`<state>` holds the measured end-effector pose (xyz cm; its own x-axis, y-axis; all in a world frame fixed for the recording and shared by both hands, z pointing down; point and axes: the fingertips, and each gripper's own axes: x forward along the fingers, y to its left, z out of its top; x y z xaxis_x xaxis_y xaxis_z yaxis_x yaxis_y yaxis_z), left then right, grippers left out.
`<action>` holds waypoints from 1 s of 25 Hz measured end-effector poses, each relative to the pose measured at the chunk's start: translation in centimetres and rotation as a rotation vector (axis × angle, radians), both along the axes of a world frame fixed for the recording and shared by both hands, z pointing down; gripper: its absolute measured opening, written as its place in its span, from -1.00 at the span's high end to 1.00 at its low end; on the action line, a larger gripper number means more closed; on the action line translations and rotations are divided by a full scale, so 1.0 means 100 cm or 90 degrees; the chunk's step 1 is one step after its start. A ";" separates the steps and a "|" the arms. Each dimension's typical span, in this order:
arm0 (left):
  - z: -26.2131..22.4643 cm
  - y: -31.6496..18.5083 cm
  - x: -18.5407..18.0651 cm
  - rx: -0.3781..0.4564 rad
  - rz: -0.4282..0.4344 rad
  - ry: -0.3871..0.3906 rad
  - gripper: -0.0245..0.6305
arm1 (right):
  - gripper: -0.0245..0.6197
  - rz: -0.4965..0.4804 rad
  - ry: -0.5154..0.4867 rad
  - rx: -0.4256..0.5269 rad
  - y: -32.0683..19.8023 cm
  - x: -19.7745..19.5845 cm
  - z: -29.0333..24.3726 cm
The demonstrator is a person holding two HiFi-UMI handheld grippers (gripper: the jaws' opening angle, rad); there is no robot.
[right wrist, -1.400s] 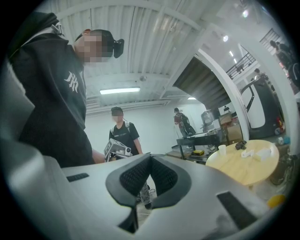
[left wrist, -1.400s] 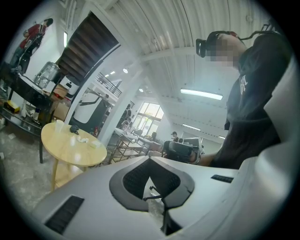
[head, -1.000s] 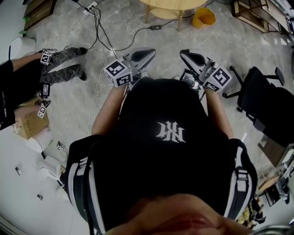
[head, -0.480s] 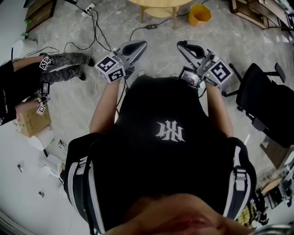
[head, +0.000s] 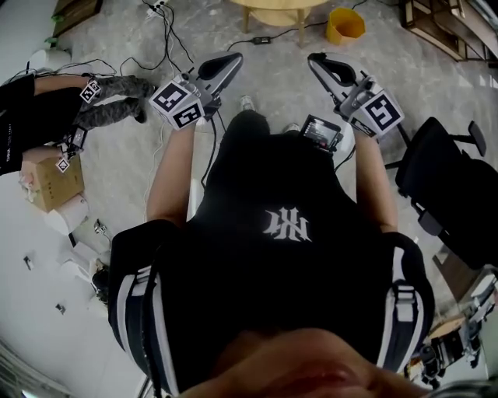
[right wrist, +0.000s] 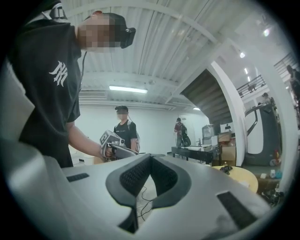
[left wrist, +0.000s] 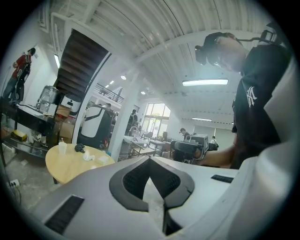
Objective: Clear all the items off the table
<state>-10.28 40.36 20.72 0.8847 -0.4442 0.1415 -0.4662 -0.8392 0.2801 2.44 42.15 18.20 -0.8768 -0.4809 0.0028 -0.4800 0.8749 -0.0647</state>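
Observation:
A round wooden table (head: 274, 11) stands on the floor ahead of me; only its near edge shows at the top of the head view. The left gripper view shows the table top (left wrist: 70, 163) with a clear cup (left wrist: 62, 147), a small dark item (left wrist: 79, 149) and crumpled white bits (left wrist: 89, 157) on it. My left gripper (head: 230, 61) is held level in the air, short of the table, shut and empty. My right gripper (head: 317, 61) is beside it, also shut with nothing between its pads. In the right gripper view the table (right wrist: 240, 177) lies at the right.
A yellow bin (head: 345, 27) sits by the table. Cables (head: 167, 39) run across the floor. A black office chair (head: 445, 186) stands at my right. At my left are a cardboard box (head: 50, 180) and a seated person (head: 31, 116). Other people stand far off.
Both grippers have moved up the head view toward the table and risen a little. Their jaws stay shut.

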 end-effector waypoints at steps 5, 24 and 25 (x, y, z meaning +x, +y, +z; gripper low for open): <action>-0.001 -0.026 -0.009 0.006 0.001 -0.002 0.89 | 0.91 0.004 0.004 0.001 -0.028 -0.009 -0.002; 0.028 -0.243 -0.097 -0.015 0.026 0.019 0.89 | 0.91 0.073 0.050 -0.035 -0.226 -0.093 0.006; 0.029 -0.253 -0.103 -0.016 0.025 0.020 0.89 | 0.91 0.080 0.054 -0.039 -0.234 -0.096 0.008</action>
